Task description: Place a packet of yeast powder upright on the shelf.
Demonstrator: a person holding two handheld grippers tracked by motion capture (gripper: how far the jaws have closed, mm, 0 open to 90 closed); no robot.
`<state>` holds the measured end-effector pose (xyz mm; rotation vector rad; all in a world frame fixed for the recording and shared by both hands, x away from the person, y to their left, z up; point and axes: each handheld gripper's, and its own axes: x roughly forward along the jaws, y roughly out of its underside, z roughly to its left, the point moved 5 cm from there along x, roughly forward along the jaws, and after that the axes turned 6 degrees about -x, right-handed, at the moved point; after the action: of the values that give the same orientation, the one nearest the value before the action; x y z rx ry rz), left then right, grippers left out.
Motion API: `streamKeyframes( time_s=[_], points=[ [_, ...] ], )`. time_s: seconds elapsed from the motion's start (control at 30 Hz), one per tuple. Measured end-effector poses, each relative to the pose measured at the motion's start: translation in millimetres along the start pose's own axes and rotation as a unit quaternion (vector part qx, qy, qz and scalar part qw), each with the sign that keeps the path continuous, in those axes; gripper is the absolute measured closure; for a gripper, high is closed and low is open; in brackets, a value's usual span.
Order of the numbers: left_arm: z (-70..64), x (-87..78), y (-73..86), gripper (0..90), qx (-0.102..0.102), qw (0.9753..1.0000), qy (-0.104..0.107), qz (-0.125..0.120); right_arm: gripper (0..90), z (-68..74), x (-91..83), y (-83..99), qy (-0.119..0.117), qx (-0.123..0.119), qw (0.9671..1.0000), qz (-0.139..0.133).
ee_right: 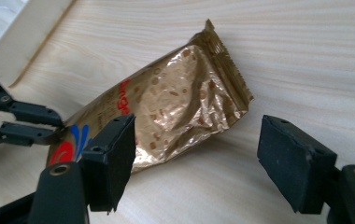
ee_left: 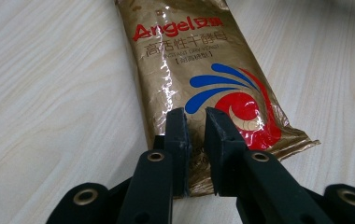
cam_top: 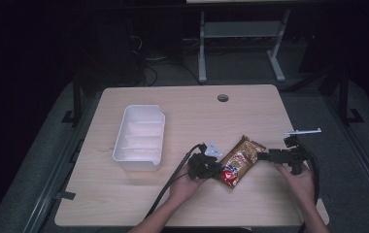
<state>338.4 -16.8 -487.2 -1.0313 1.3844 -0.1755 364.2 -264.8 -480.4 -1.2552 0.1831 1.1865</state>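
Currently: gold packet clamped at one end

Left claw is gripping the near seam of the gold packet, which is lying flat on the counter right of the white tray. Right claw is standing apart, hovering beside the packet's far end. Packet's gripped edge is hiding under the jaws; small print is blurring.

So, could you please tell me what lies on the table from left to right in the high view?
White tray → left claw → gold packet → right claw.
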Motion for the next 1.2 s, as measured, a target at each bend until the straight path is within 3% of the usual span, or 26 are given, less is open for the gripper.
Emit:
streamKeyframes(
  time_s=[0.23,0.37,0.5,0.7,0.87,0.97,1.07,1.2],
  points=[
    [-0.2,1.0,0.6,82.4,0.006,1.0,0.002,0.005,29.5,-2.9,16.7,-4.2,-0.002,0.009,0.9998,0.019],
    [-1.5,1.2,0.8,83.2,0.013,0.9999,0.0,0.005,33.0,5.1,25.8,-9.2,-0.012,0.002,0.9996,0.024],
    [-1.4,1.5,0.8,83.4,0.015,0.9999,0.002,0.004,34.3,9.0,31.8,-11.9,-0.007,-0.004,0.9995,0.03],
    [-2.3,2.3,0.7,83.5,0.02,0.9998,0.001,0.002,42.2,4.3,38.6,-11.5,0.012,0.005,0.9992,0.039],
    [-1.7,2.9,0.6,83.5,0.017,0.9998,0.005,0.001,46.2,3.4,41.9,-13.2,0.008,0.014,0.9994,0.029],
    [-2.8,3.5,0.3,83.6,0.018,0.9998,0.004,0.0,63.0,3.9,45.1,-13.8,-0.001,0.02,0.9995,0.024],
    [-2.7,3.8,0.3,83.6,0.017,0.9998,0.007,-0.001,78.5,5.8,48.2,-13.6,0.012,0.001,0.9994,0.033],
    [-2.8,3.7,0.6,83.4,0.022,0.9997,0.006,-0.003,86.7,4.6,47.1,-14.3,0.004,0.008,0.9996,0.027]
  ],
)
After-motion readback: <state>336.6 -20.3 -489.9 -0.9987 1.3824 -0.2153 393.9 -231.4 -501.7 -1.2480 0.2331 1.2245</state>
